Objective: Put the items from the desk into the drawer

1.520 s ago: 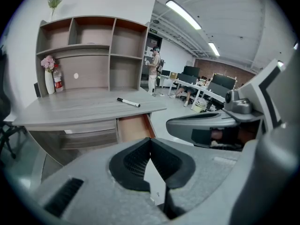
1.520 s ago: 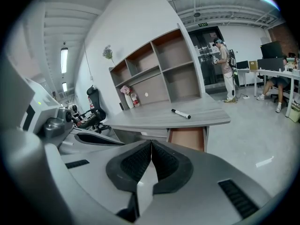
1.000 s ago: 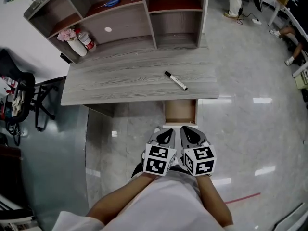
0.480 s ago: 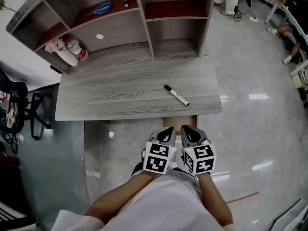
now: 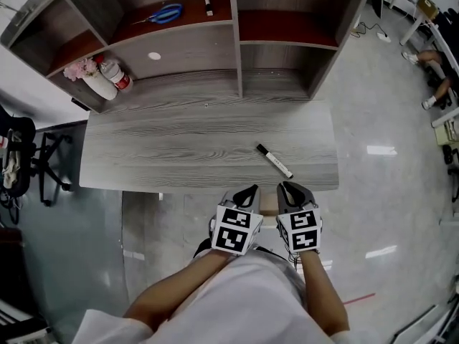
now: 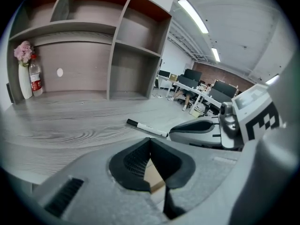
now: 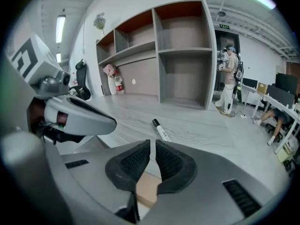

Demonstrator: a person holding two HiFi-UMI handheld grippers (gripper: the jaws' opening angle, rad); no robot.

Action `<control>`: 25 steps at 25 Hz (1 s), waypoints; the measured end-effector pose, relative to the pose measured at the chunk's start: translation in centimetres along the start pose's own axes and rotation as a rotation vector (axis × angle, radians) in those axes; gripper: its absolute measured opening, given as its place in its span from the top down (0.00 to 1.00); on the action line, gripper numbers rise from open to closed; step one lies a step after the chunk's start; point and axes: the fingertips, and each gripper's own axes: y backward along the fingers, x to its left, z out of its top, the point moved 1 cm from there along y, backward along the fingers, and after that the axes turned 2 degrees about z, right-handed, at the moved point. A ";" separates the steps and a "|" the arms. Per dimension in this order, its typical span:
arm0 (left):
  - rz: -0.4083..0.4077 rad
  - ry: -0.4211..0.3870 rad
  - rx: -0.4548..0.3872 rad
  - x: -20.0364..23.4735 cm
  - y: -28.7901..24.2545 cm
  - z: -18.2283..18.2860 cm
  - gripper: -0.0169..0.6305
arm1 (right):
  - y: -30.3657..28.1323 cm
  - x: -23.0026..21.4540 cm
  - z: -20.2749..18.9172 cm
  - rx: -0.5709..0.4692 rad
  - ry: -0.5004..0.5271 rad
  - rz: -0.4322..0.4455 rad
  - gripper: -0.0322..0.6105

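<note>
The left gripper [image 5: 249, 190] and the right gripper [image 5: 290, 188] hang side by side just off the front edge of the desk [image 5: 179, 149]; each is clenched on nothing, the left's jaws meeting at the tips, the right's with only a slit between them; the marker [image 5: 275, 161], black-capped and white-bodied, lies slantwise on the desk near its front right, just beyond the right gripper; a brown sliver of the drawer [image 5: 268, 203] shows under the desk edge between the two grippers; farther back, blue scissors [image 5: 163, 13] rest on the shelf unit [image 5: 237, 49], and a flower vase [image 5: 98, 85] stands beside a bottle [image 5: 115, 74]
</note>
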 end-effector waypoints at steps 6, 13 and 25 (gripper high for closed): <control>0.004 0.015 -0.013 2.5 -0.9 1.8 0.97 | -2.7 -1.6 1.4 0.041 0.091 -0.021 0.95; 0.002 0.024 -0.008 4.1 -1.7 2.5 0.97 | -5.3 -2.2 1.5 0.120 0.153 0.009 0.84; 0.036 0.057 0.007 6.1 -1.2 1.6 0.97 | -7.9 -3.4 -0.3 0.208 0.123 0.017 0.82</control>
